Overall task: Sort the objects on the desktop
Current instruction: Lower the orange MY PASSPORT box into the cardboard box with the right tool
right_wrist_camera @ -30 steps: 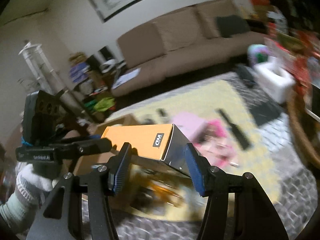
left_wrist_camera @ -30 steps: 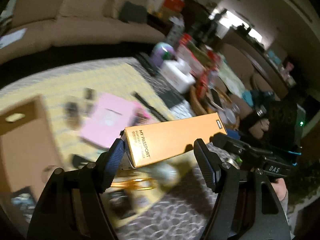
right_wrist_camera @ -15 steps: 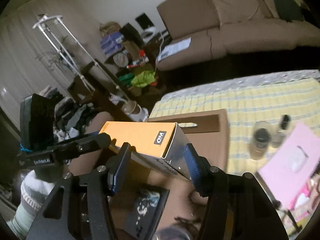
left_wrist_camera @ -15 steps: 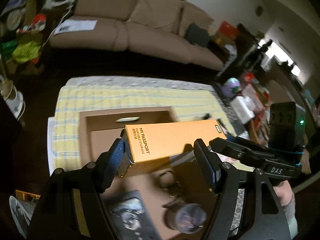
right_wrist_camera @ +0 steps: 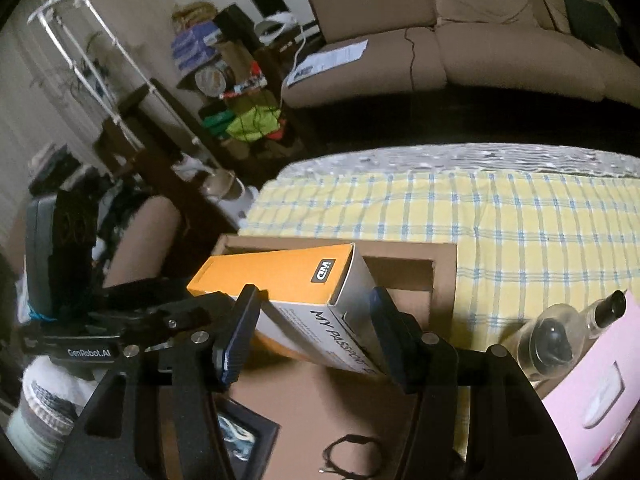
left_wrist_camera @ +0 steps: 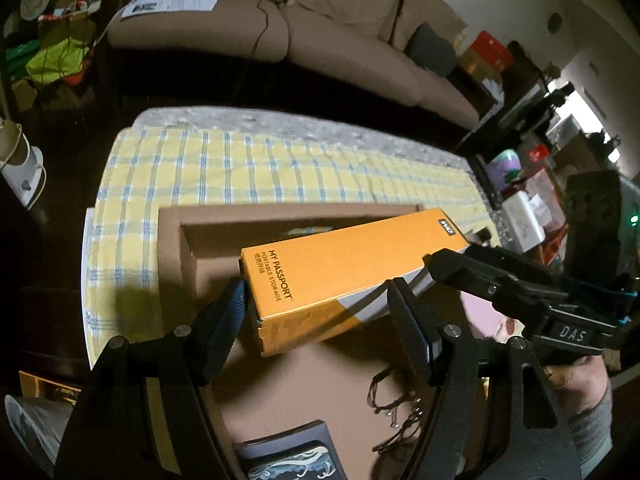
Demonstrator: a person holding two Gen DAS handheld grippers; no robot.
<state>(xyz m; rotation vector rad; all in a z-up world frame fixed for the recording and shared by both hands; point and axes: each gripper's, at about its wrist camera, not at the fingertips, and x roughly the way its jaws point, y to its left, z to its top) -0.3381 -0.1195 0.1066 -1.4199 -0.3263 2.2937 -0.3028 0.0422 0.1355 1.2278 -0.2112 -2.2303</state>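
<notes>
Both grippers have carried the long orange cardboard hard-drive carton [left_wrist_camera: 344, 276] from above the cluttered tabletop to a position over the shallow brown cardboard box [left_wrist_camera: 172, 248], and it now sits lower and tilted toward the box floor.

Grip state: the left gripper [left_wrist_camera: 320, 332] brackets the carton's near end. Its left pad touches the end corner; the right pad stands beside the lower face, and contact there cannot be confirmed. The right gripper [right_wrist_camera: 316, 336] is closed on the opposite, white-sided end, with both pads against the carton.

Task progress: the carton is over its container but not yet set down. Release is judged to be the remaining step for this item.

Container contents: the box lies on the yellow-and-blue checked tablecloth [left_wrist_camera: 256, 168]. It holds a dark picture-covered booklet [left_wrist_camera: 292, 460] at the near edge and a thin black tangled cord [left_wrist_camera: 394, 412] on the floor beside it.

Items outside the box, right wrist view: a clear round plastic jar with a dark cap [right_wrist_camera: 548, 340], a small clear bottle with a black top [right_wrist_camera: 604, 312] just beside it, and a flat pink sheet [right_wrist_camera: 596, 392]. These are judged unsorted.
</notes>
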